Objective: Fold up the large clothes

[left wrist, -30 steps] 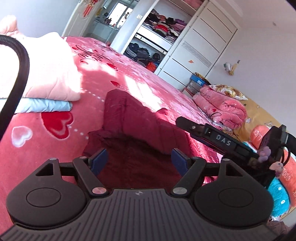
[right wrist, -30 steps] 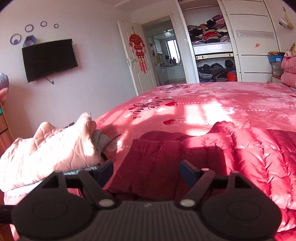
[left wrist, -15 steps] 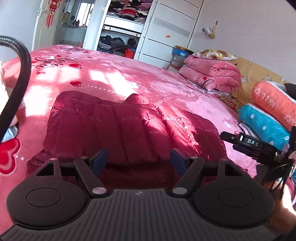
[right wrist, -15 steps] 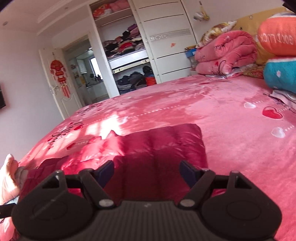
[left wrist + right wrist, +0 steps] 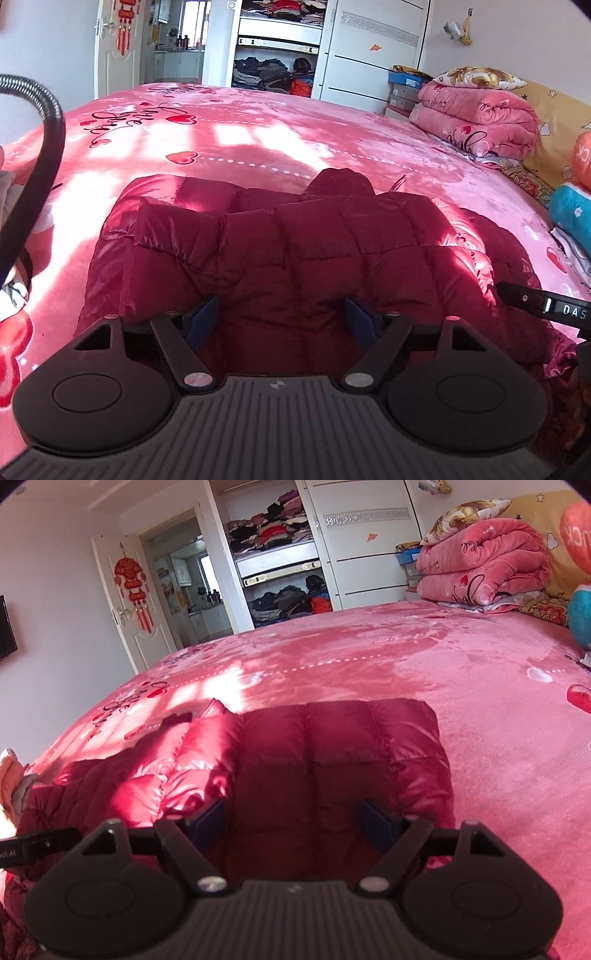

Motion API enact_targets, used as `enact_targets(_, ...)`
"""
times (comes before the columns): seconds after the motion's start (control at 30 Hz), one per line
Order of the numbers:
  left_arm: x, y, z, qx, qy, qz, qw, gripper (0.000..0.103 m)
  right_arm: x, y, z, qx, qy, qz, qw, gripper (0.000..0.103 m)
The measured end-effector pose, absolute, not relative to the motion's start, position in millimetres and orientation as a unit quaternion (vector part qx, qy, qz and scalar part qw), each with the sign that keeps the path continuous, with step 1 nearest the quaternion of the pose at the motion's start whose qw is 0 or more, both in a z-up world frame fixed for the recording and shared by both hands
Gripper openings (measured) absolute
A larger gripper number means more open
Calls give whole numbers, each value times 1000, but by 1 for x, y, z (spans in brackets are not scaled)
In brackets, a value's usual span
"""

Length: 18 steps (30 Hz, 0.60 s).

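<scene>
Left gripper (image 5: 282, 319): fingers spread, released, over red jacket (image 5: 295, 251) | Right gripper (image 5: 295, 821): fingers spread, released, over jacket | jacket flat on bed (image 5: 461, 672)

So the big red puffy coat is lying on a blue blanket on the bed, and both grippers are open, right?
Almost. The blanket is pink with red hearts, not blue; both wrist views show it. The rest holds: the red puffy coat lies on the bed, and the left hand-held gripper and right hand-held gripper are both open.
</scene>
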<state>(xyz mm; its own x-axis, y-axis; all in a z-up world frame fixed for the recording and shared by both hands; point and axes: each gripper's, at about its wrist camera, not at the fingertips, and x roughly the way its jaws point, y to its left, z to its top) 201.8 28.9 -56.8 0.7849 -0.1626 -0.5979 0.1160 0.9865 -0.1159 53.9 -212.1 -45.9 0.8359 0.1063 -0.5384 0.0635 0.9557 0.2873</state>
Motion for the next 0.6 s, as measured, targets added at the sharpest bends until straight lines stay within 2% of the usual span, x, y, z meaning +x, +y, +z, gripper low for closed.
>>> enact_targets(0.37,249,29,-73,-1,351,-64,934,100,85,-209,-80,106,329,3,938,100)
enact_targets(0.6,246,27,-82,17,333,-64,941,102,93,-212,-93,95,326,7,940,103)
